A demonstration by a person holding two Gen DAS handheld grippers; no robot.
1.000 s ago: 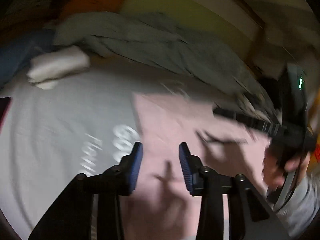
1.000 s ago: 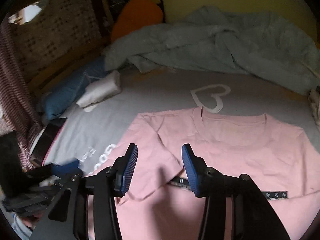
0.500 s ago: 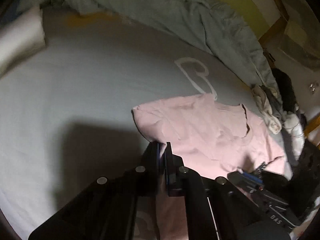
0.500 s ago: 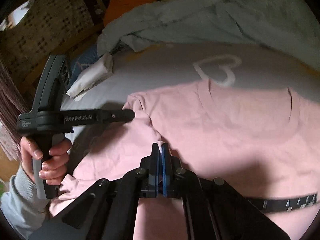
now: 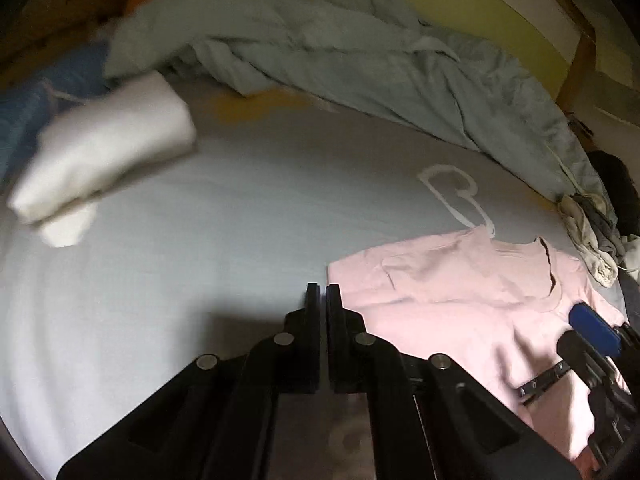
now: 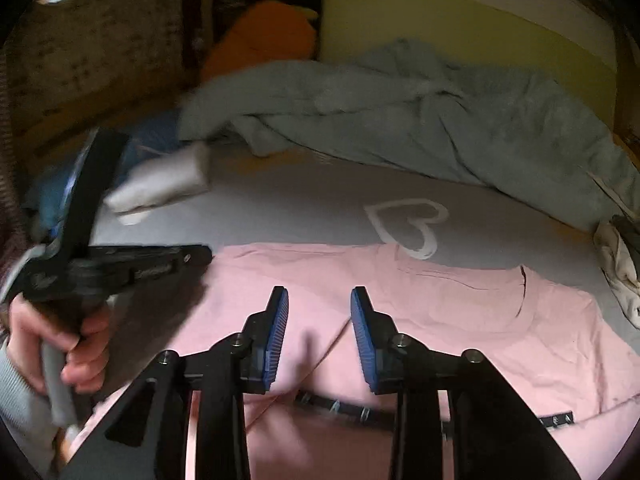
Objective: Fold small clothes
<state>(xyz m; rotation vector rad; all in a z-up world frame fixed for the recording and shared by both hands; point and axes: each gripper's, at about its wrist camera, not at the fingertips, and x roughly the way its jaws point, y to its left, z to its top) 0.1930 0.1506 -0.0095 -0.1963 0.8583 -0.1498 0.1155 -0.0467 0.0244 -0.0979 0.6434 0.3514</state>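
My left gripper shut, empty, beside pink shirt edge; bare sheet leftward. Right gripper opening, nothing between. Right view alone shows left hand.

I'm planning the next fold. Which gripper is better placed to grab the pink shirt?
Right. The right gripper hangs over the pink shirt, jaws opening; the left gripper is shut beside its edge.

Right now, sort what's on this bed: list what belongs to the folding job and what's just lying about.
Belongs to the job:
- pink T-shirt, spread flat
- left gripper, shut, nothing visibly pinched
- right gripper, jaws opening above the shirt, nothing between them

Just lying about:
- folded white garment
- crumpled grey-green blanket
- orange cushion
- bunched pale clothes at the bed's edge
- blue fabric
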